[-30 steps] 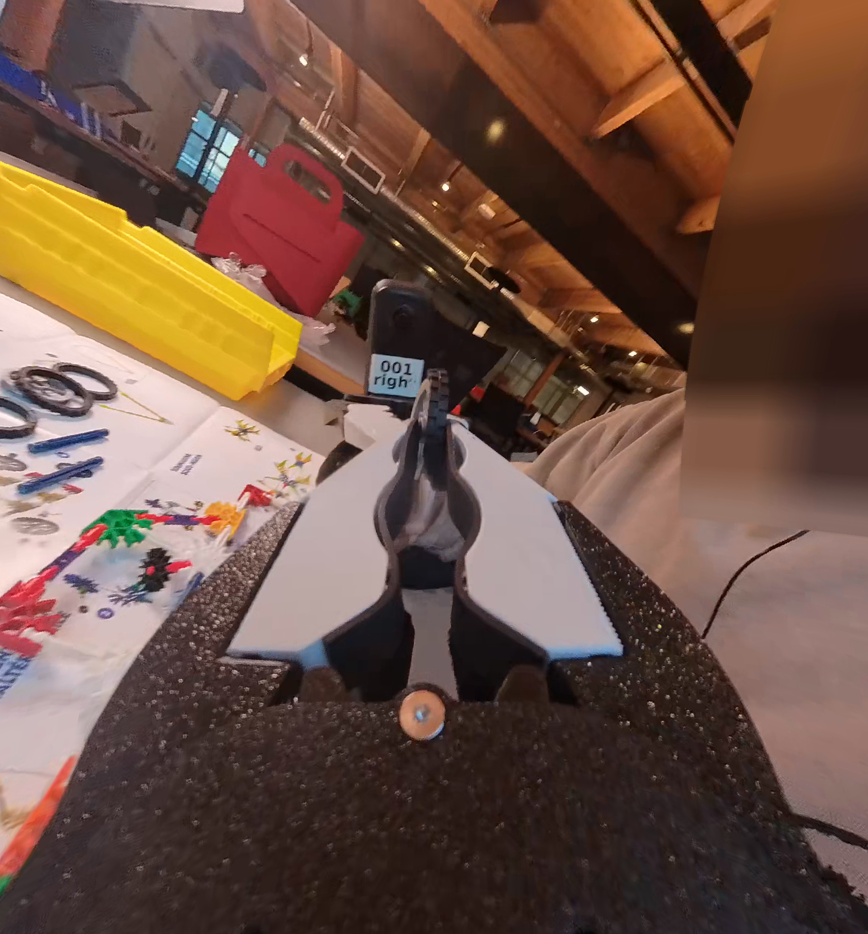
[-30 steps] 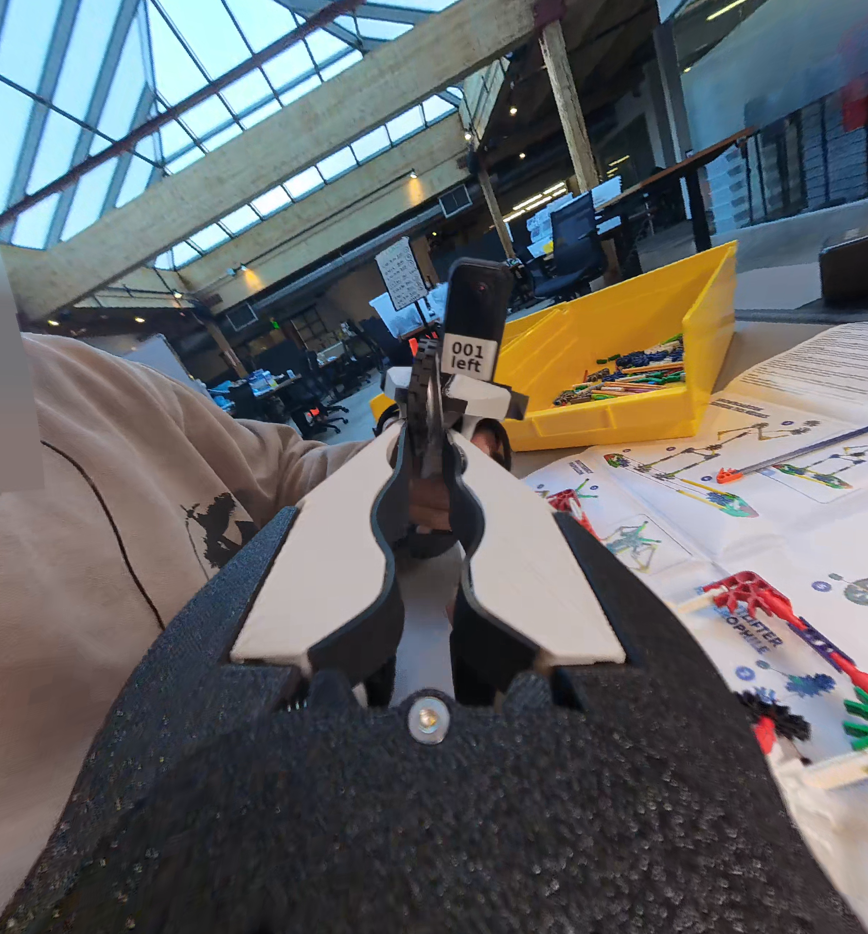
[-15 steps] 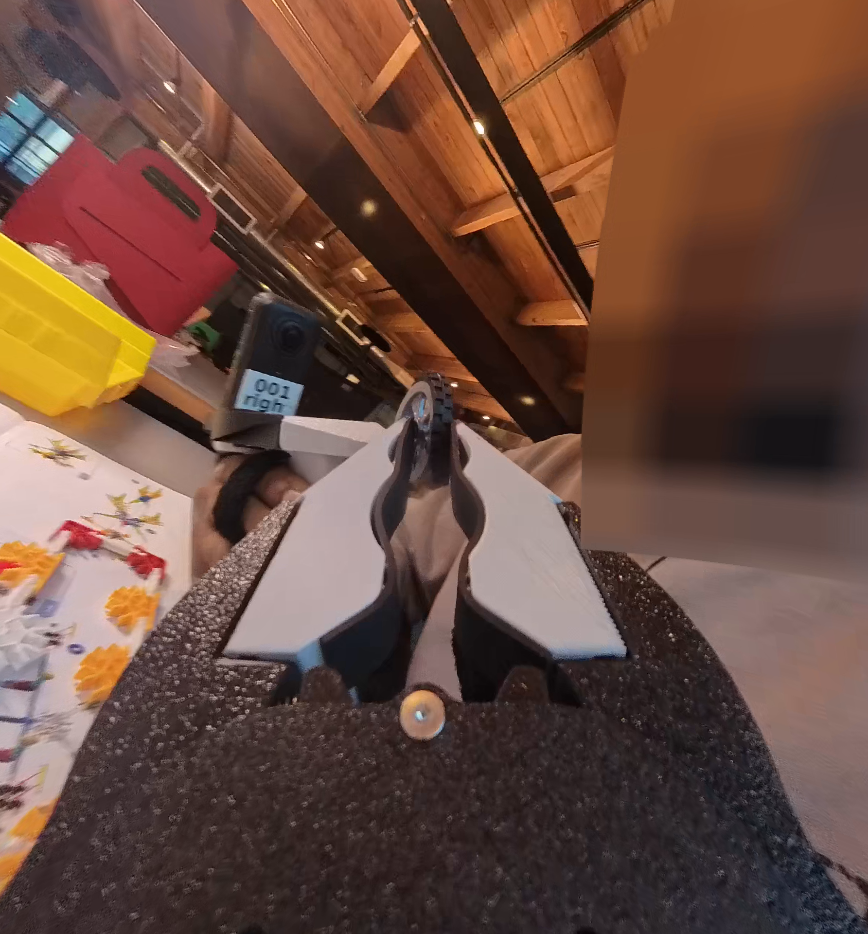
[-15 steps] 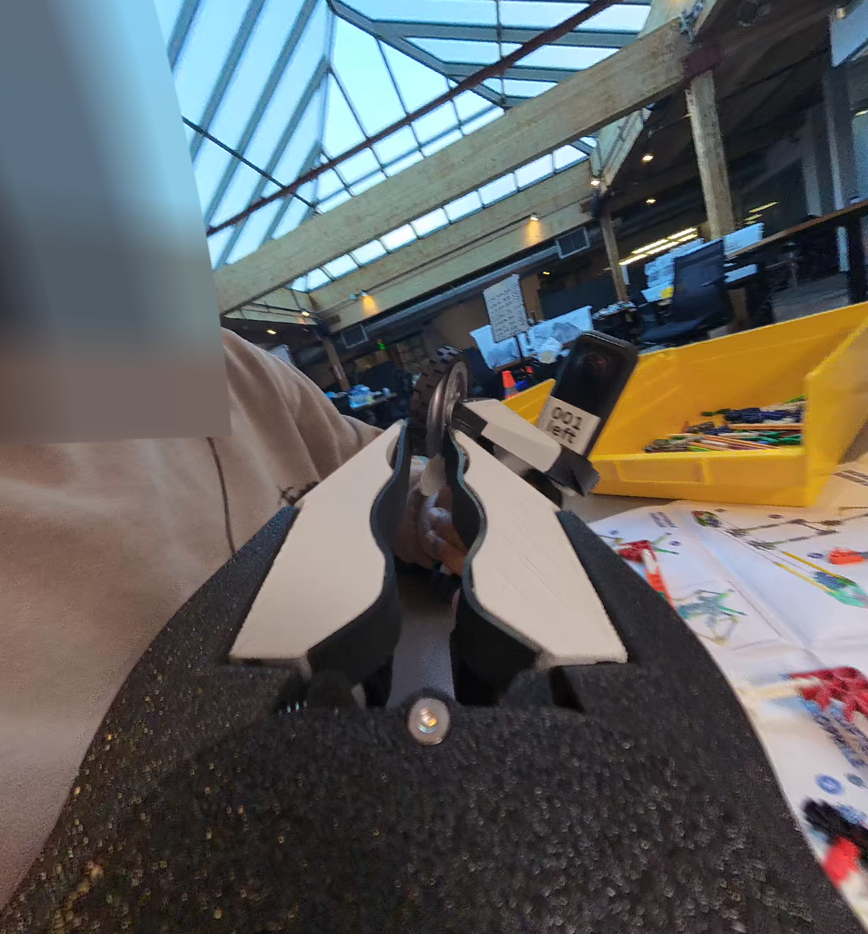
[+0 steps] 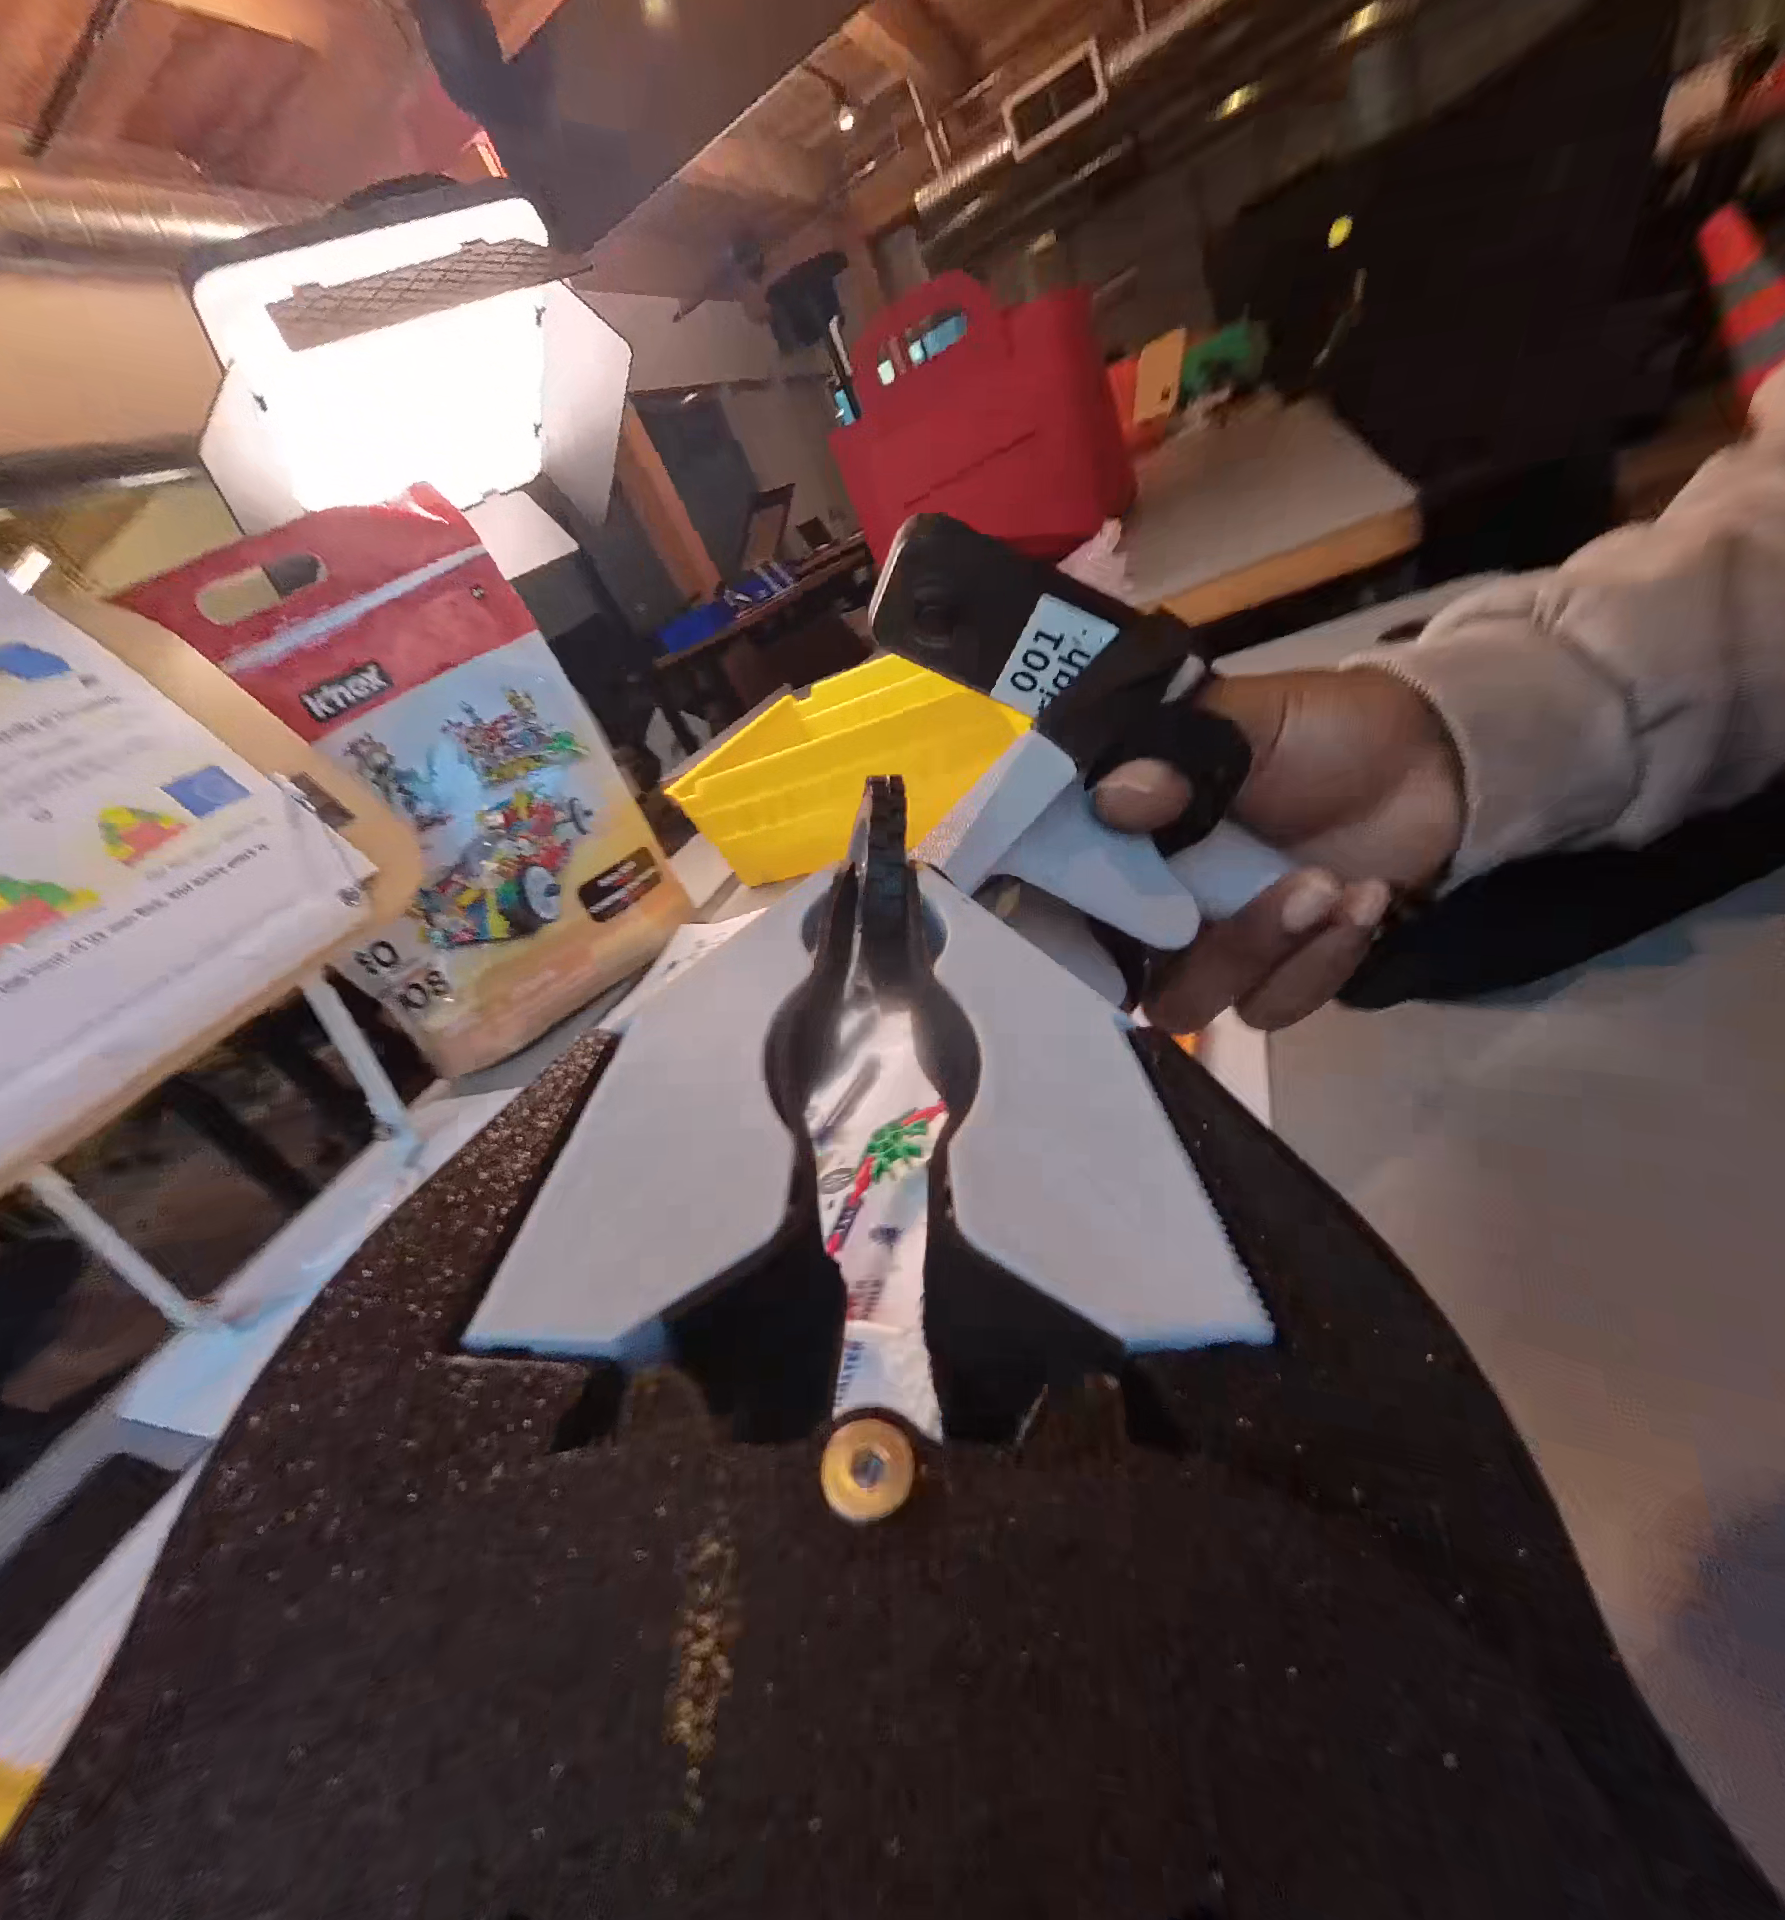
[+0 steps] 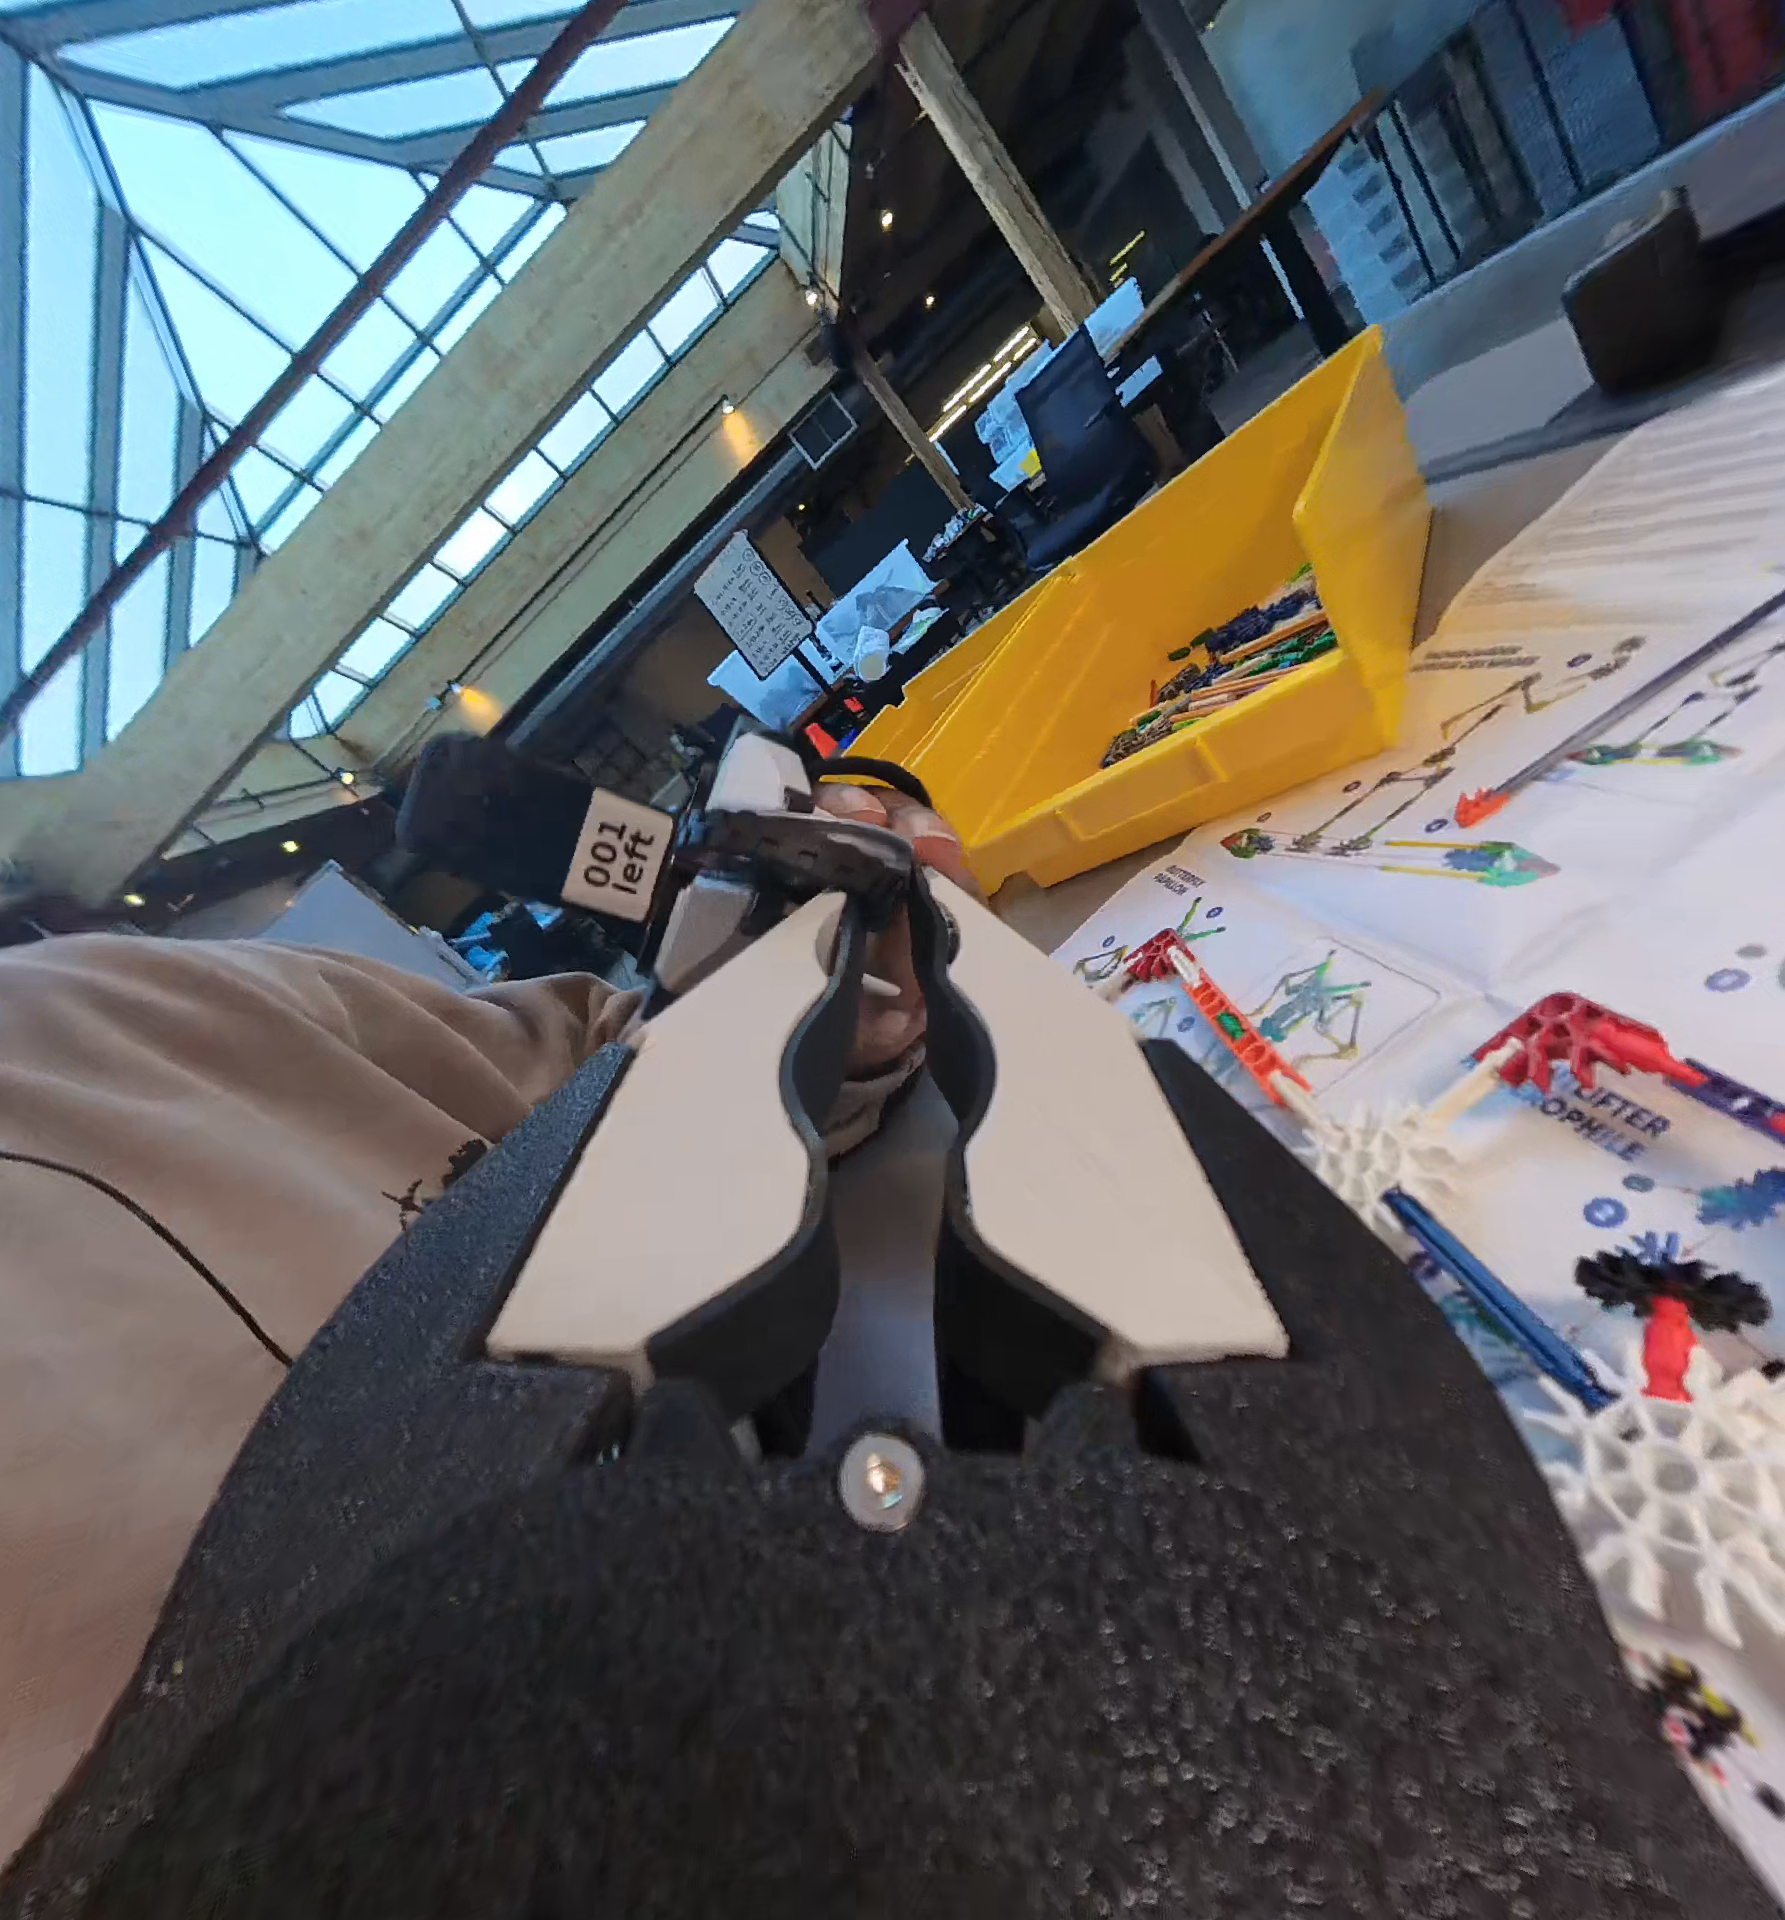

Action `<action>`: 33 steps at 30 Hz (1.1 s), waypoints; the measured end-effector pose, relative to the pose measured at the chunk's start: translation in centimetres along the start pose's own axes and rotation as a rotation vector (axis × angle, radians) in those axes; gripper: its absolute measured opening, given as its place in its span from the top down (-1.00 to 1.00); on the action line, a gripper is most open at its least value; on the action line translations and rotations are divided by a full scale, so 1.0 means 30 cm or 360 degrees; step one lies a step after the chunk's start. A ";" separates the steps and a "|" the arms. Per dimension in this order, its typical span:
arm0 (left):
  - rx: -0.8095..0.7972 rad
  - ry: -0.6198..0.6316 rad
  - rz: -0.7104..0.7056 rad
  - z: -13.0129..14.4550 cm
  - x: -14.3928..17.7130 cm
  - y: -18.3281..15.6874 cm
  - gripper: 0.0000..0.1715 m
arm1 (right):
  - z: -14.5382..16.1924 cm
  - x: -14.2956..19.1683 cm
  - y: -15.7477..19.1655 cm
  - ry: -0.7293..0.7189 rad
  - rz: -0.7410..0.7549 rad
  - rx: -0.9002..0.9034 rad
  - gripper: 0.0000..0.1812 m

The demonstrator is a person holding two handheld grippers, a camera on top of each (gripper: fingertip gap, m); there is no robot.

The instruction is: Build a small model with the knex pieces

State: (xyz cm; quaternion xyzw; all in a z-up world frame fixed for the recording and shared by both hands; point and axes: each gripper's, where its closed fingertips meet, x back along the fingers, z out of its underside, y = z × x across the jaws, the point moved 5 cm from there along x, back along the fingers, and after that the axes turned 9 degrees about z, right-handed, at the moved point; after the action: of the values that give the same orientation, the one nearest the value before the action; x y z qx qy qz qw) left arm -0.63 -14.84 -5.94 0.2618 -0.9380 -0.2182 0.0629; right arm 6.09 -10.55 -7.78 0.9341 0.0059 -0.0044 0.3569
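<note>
The left gripper (image 5: 880, 883) sat at the middle of the left wrist view with its two black-edged white fingers drawn together on a small black plastic piece (image 5: 885, 805), thin and seen edge-on, which stuck out just past the tips. Coming in from the upper right of that frame, a hand (image 5: 1314, 831) in a beige sleeve held the right gripper (image 6: 888, 914), whose white finger reached to just beside the piece.

In the right wrist view the right gripper's jaws stood narrowly apart at the centre of the frame, with the dark end of the left gripper right at their tips. Whether they pinched anything there, I could not tell; fingers of the other hand behind blocked the gap.

Both tools were raised above a large printed instruction sheet (image 6: 1594, 831) in the right half of the right wrist view. On it lay a white snowflake-shaped connector (image 6: 1698, 1486) at lower right, a blue plastic rod (image 6: 1490, 1288) just beside it, and a red fan-shaped connector (image 6: 1563, 1039) above them. An open yellow plastic bin (image 6: 1366, 540) of mixed rods stood beyond, at upper right. A red-and-white toy box (image 5: 472, 790) stood left of centre in the left wrist view.

The hold looked slight: only a thin edge lay between the tips. A twist or push from the other tool could probably lever the piece out, and it would drop among the loose parts below. With the tools so close, they could also knock together.
</note>
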 end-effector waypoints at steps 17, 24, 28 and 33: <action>-0.0142 0.0438 0.0003 -0.004 -0.053 -0.011 0.84 | -0.045 0.053 0.008 -0.0121 0.0668 0.1350 0.95; 0.0126 0.0332 0.0289 -0.053 -0.007 -0.010 0.89 | -0.023 0.054 0.054 -0.0086 0.0446 0.1324 0.95; 0.0173 0.0299 0.0480 -0.085 0.024 -0.024 0.90 | -0.005 0.057 0.090 -0.0019 0.0236 0.1278 0.97; 0.0332 0.0188 0.0723 -0.108 0.038 -0.049 0.89 | 0.013 0.083 0.122 0.0077 -0.0042 0.1229 0.97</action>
State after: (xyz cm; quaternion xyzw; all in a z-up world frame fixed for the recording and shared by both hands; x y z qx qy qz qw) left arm -0.16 -17.78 -3.68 0.0617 -0.9849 -0.0849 0.1377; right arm 8.64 -13.50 -5.66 0.9994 0.0243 0.0112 -0.0215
